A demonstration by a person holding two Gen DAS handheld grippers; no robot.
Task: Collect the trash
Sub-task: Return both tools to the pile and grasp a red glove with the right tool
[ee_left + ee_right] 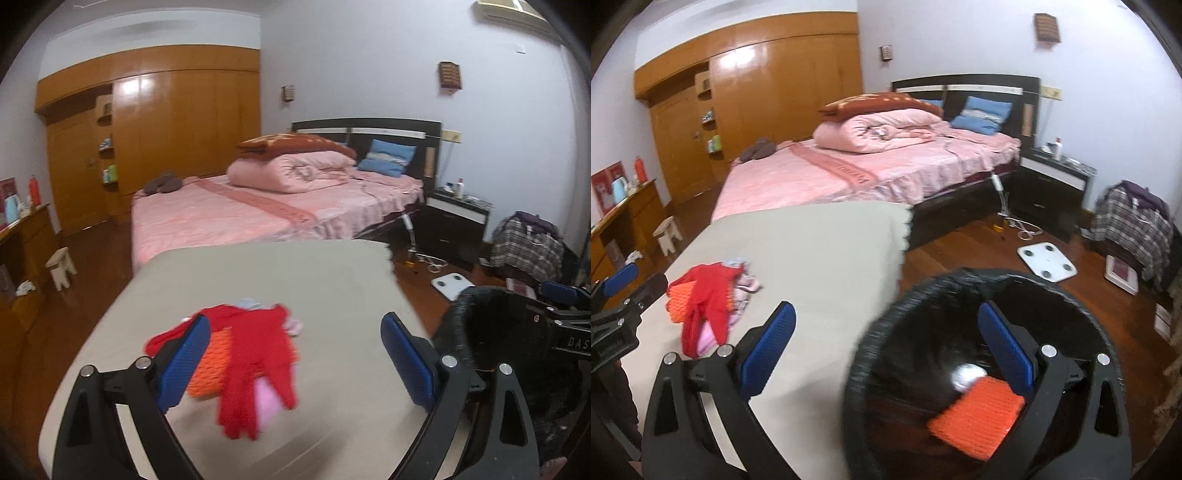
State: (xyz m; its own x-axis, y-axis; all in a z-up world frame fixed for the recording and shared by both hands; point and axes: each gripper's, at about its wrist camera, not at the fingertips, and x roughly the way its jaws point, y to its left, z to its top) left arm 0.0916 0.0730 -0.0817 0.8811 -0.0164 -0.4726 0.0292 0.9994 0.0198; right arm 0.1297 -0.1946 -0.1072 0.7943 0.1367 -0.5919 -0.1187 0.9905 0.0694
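Note:
A heap of red, orange and pink fabric scraps [251,365] [709,299] lies on the beige table [295,273]. My left gripper [295,362] hovers over this heap, open, its blue pads standing either side with nothing between them. A black mesh-rimmed bin [960,295] [476,317] stands off the table's right edge. Inside it lie an orange knitted piece [979,413] and a white crumpled ball [966,374]. My right gripper [886,349] is open above the bin's left rim, one pad over the table and the other over the bin's mouth, holding nothing.
A pink bed [258,210] stands beyond the table, a wooden wardrobe [166,122] behind it. A black nightstand [1052,184], a white scale [1047,262] on the wood floor and a chair draped in plaid cloth [1134,225] are to the right. A small stool [61,266] is left.

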